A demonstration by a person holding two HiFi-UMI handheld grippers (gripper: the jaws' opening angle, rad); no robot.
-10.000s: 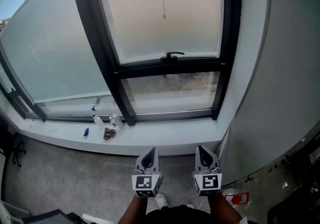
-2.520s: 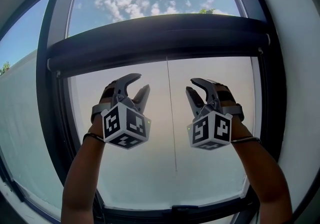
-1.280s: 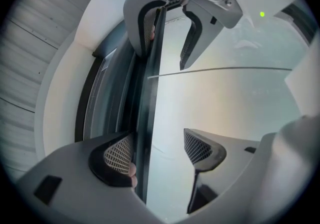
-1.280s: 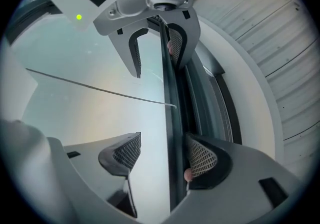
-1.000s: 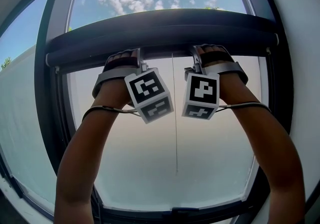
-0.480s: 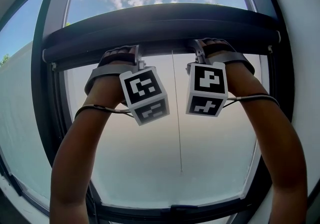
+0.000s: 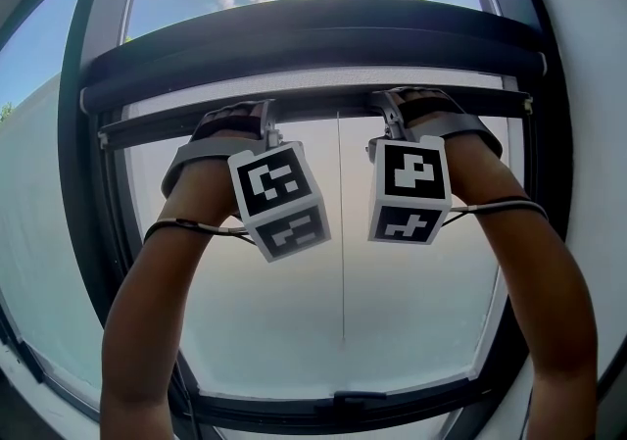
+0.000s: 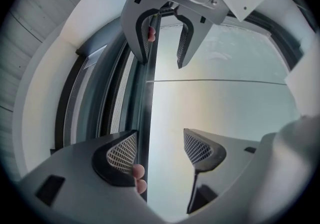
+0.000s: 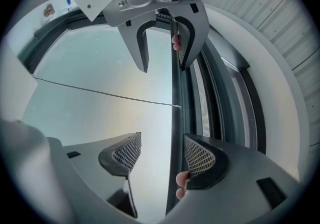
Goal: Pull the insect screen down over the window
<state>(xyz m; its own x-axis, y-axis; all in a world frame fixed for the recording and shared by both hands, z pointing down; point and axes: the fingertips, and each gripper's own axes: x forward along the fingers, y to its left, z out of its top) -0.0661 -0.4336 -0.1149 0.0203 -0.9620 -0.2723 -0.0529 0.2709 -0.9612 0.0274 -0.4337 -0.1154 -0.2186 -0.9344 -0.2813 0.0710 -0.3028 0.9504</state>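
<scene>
The insect screen's dark bottom bar [image 7: 323, 105] hangs just below the roller cassette [image 7: 313, 46] at the window top, with a narrow strip of mesh [image 7: 323, 85] showing between them. Both grippers are raised to the bar. My left gripper [image 7: 263, 122] [image 8: 160, 140] is open; the bar [image 8: 145, 118] runs between its jaws, against the left pad, and a person's fingertips rest on it. My right gripper [image 7: 388, 111] [image 9: 162, 143] is open too, with the bar [image 9: 176, 118] beside its right pad and fingertips on it. A thin pull cord [image 7: 341, 232] hangs from the bar's middle.
The black window frame [image 7: 83, 183] surrounds frosted glass [image 7: 294, 330], with a handle [image 7: 345, 397] on the lower rail. Sky shows above the cassette. A white wall [image 7: 588, 134] borders the right side. Each gripper view shows the other gripper [image 8: 165, 43] [image 9: 162, 43] farther along the bar.
The bar has come away from the cassette and moved a little down, uncovering a strip of mesh. Both grippers and hands have come down with it.
</scene>
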